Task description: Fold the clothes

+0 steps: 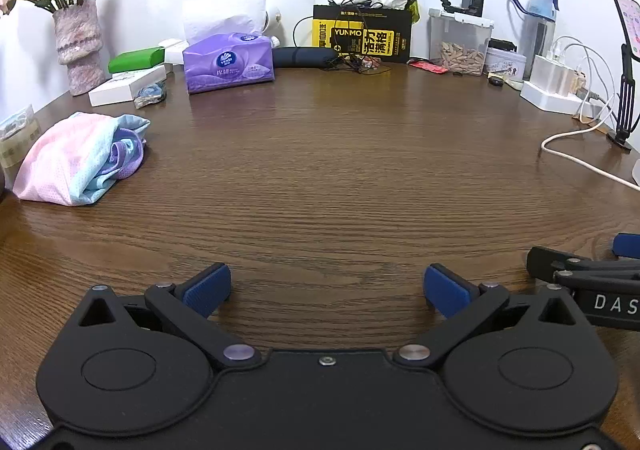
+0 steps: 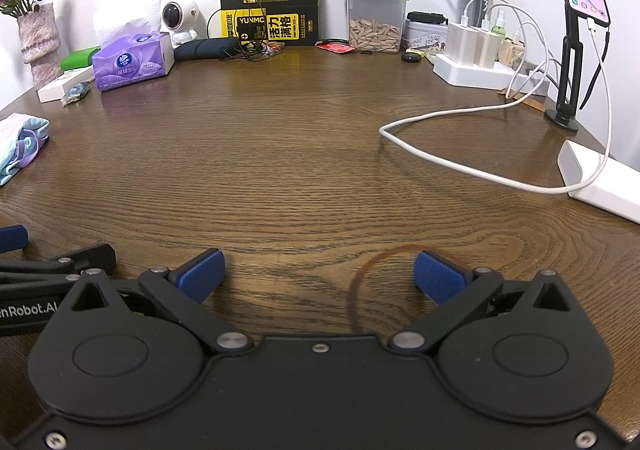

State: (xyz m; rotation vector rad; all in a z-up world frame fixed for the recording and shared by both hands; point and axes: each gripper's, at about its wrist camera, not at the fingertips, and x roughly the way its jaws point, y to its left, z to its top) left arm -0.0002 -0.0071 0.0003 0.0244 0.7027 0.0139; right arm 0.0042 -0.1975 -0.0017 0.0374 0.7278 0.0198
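Observation:
A folded bundle of pastel pink, light blue and purple mesh clothing (image 1: 78, 158) lies on the brown wooden table (image 1: 320, 154) at the left; its edge also shows in the right wrist view (image 2: 20, 146). My left gripper (image 1: 327, 288) is open and empty, low over the table's near side, well to the right of the clothing. My right gripper (image 2: 318, 276) is open and empty beside it, over bare wood. Each gripper shows at the edge of the other's view.
Along the back wall stand a vase of dried flowers (image 1: 78, 46), a purple tissue box (image 1: 228, 62), a black-and-yellow box (image 1: 362, 34), a clear container (image 1: 460, 42) and a power strip with chargers (image 2: 476, 58). A white cable (image 2: 460, 166) and a phone stand (image 2: 568, 62) occupy the right.

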